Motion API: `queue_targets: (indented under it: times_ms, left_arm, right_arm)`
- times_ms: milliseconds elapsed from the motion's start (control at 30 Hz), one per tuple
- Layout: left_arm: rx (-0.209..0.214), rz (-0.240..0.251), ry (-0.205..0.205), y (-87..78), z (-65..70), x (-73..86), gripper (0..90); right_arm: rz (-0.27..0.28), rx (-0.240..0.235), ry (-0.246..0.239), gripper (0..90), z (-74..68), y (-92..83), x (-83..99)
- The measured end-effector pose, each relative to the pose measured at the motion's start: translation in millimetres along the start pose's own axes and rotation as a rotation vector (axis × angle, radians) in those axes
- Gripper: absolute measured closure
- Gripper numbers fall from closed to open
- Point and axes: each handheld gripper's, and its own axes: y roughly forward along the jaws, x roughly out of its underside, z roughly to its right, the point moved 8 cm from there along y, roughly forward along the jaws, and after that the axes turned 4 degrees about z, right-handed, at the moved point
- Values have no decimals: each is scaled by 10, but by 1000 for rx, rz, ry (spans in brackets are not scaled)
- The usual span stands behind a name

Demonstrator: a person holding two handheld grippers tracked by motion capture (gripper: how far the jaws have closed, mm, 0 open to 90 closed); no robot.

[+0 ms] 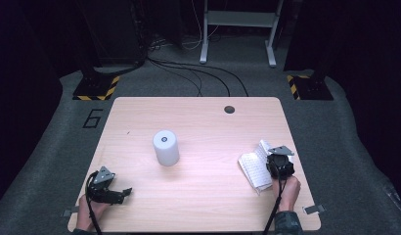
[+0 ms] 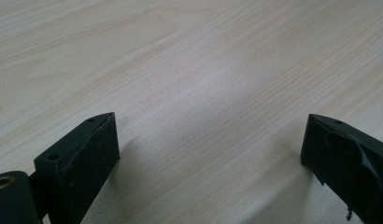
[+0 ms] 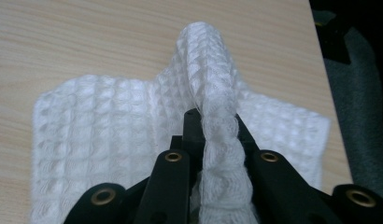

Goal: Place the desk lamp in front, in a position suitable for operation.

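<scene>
From the high view, the whole wooden bench is seen, with a white cylinder standing upright left of its middle, well apart from both tools. A small dark round hole is seen near the far edge. None of these is seen from the two gripper views.

The white waffle-weave cloth is seen near the right edge of the bench, toward the person's side. From the right gripper view its weave is made out clearly: most of it lies flat on the bench, while a fold is raised up out of the middle.

The right tool is seen closed narrowly on that raised fold, the cloth being pinched between the two black jaws. In the high view this tool is placed over the right part of the cloth.

The left tool is held wide apart, with bare bench between its jaws and nothing gripped. In the high view it is found near the front left corner, far from the cloth.
</scene>
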Motion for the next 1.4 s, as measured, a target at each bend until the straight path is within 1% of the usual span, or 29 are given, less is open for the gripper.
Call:
queue_targets:
  times_ms: [100, 133, 200, 233, 300, 333, 400, 433, 467, 500, 533, 567, 600, 633, 667, 700, 733, 767, 800, 867, 900, 933, 967, 1033, 1167, 1267, 1300, 1333, 1400]
  left_arm:
    - [0, 0, 0, 0, 0, 0, 42]
    - [0, 0, 0, 0, 0, 0, 42]
    - [0, 0, 0, 0, 1, 0, 42]
    - [0, 0, -1, 0, 1, 0, 42]
    - [0, 0, 0, 0, 0, 0, 42]
    - [0, 0, 0, 0, 0, 0, 42]
    - [0, 0, 0, 0, 0, 0, 42]
    - [0, 0, 0, 0, 0, 0, 43]
    - [0, -1, -1, -1, 1, 1, 42]
    - [0, 0, 0, 0, 0, 0, 42]
    - [0, 0, 0, 0, 0, 0, 42]
    - [0, 0, 0, 0, 0, 0, 43]
    - [0, 0, 0, 0, 0, 0, 43]
    - [0, 0, 0, 0, 0, 0, 43]
    - [0, 0, 0, 0, 0, 0, 43]
    - [0, 0, 0, 0, 0, 0, 43]
    - [0, 0, 0, 0, 0, 0, 42]
    - [0, 0, 0, 0, 0, 0, 42]
    - [0, 1, -2, 0, 2, 0, 43]
    - [0, -1, 0, -1, 0, 0, 43]
    - [0, -1, 0, -1, 0, 0, 43]
    - [0, -1, 0, -1, 0, 0, 43]
    - [0, -1, 0, -1, 0, 0, 43]
    - [1, -1, 0, -1, 0, 1, 43]
    - [0, 2, -3, 1, 2, -1, 43]
    - [-2, 7, -4, 6, 1, -3, 43]
    - [-3, 8, -4, 6, 1, -4, 43]
    - [-5, 14, -12, 11, 5, -8, 43]
    - [-5, 17, -16, 13, 7, -10, 42]
  right_arm:
    - [-34, -12, 36, 815, 30, 100, 95]
    - [-30, -12, 64, 813, 27, 127, 101]
    - [-39, -19, 51, 810, 47, 136, 118]
    - [-41, -16, 73, 806, 48, 163, 130]
    - [-56, -31, 89, 792, 42, 189, 157]
    - [-63, -43, 95, 754, 36, 219, 184]
    - [-63, -47, 90, 738, 36, 232, 193]
    - [-73, -58, 104, 701, 21, 243, 207]
    - [-75, -72, 116, 635, 16, 253, 215]
    - [-75, -72, 116, 635, 16, 253, 215]
    - [-68, -90, 121, 521, 15, 250, 209]
    - [-68, -90, 121, 521, 15, 250, 209]
    - [-64, -93, 123, 460, 17, 245, 202]
    - [-61, -97, 122, 435, 16, 231, 192]
    - [-48, -108, 127, 317, 12, 197, 171]
    - [-43, -116, 130, 282, 10, 173, 161]
    - [-43, -116, 130, 282, 10, 173, 161]
    - [-33, -122, 130, 244, 9, 148, 146]
    - [-23, -142, 130, 153, 3, 91, 127]
    - [-17, -166, 113, 133, -4, 28, 122]
    - [-17, -166, 113, 133, -4, 28, 122]
    - [-13, -170, 108, 95, -2, 11, 122]
    - [-9, -188, 110, 58, -13, -35, 126]
    - [-9, -201, 104, 19, -13, -84, 141]
    - [-6, -213, 97, 0, -7, -203, 192]
    - [4, -199, 91, 0, 20, -284, 259]
    - [9, -196, 97, 0, 30, -309, 292]
    - [13, -190, 106, 0, 58, -339, 394]
    - [8, -184, 108, 0, 69, -344, 437]
